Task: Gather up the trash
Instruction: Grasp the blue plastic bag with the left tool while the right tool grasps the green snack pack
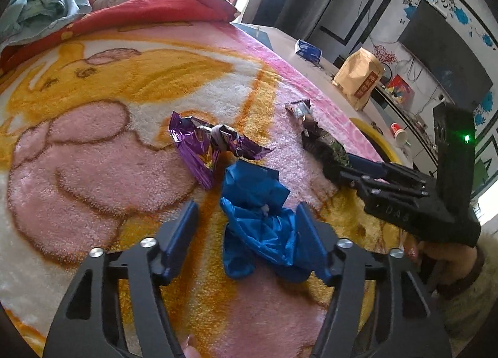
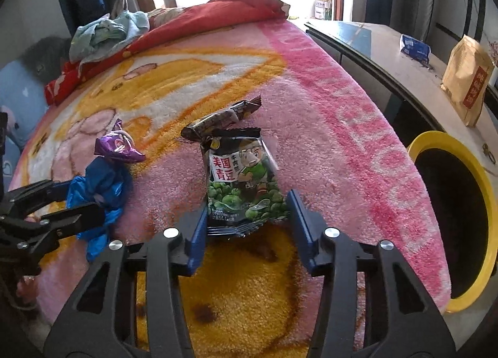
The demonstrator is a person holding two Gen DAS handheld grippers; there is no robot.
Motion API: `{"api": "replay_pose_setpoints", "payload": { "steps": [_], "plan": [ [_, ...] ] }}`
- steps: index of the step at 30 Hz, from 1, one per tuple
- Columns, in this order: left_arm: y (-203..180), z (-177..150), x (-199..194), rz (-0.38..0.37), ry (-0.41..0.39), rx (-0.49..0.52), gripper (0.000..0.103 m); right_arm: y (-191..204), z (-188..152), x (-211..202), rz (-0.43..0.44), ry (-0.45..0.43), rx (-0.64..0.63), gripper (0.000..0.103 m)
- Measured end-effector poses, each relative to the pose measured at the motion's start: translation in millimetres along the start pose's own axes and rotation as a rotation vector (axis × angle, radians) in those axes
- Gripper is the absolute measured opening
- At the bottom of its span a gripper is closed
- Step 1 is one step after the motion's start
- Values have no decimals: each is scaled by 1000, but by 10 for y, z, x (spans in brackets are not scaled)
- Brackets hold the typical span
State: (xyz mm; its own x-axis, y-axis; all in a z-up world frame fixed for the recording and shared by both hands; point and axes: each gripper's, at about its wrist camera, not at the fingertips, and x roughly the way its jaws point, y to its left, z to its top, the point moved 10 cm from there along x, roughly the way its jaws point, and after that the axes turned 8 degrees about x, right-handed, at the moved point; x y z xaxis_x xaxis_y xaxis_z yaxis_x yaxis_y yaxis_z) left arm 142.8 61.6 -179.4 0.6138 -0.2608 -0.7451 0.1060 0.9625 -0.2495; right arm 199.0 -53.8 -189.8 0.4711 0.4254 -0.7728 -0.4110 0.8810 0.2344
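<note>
**Two claws down on the blanket's litter**

The left claw [image 1: 249, 230] straddles a crumpled blue bag [image 1: 258, 218]; its right pad touches the plastic, its left pad stands clear, so it is open. The right claw [image 2: 247, 224] brackets the bottom of a green pea packet [image 2: 242, 183]; both pads are at the packet's edges, but whether they press cannot be told. A purple wrapper [image 1: 202, 146] and a dark wrapper [image 2: 218, 121] lie just beyond. All rest on a plush pink and yellow blanket [image 2: 342, 140], red quilt [image 2: 202, 18] at its far end. A yellow-rimmed bin [image 2: 467, 202] stands right of the bed, below a table [image 2: 389, 46] with a paper bag [image 2: 467, 81]. Both claws tilt steeply down.
</note>
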Motion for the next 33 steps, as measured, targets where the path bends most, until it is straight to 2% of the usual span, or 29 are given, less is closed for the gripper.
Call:
{"api": "replay_pose_setpoints", "payload": {
  "steps": [5, 10, 19, 33],
  "plan": [
    [-79, -40, 7, -19, 17, 18, 30, -18, -28, -73, 11, 12, -2, 34],
    [-193, -49, 12, -42, 23, 46, 19, -65, -70, -129, 14, 30, 14, 32],
    [-420, 56, -91, -74, -13, 94, 17, -173, -95, -325, 13, 28, 36, 31],
    [-822, 351, -203, -106, -79, 155, 17, -474, 199, -683, 18, -78, 125, 31]
  ]
}}
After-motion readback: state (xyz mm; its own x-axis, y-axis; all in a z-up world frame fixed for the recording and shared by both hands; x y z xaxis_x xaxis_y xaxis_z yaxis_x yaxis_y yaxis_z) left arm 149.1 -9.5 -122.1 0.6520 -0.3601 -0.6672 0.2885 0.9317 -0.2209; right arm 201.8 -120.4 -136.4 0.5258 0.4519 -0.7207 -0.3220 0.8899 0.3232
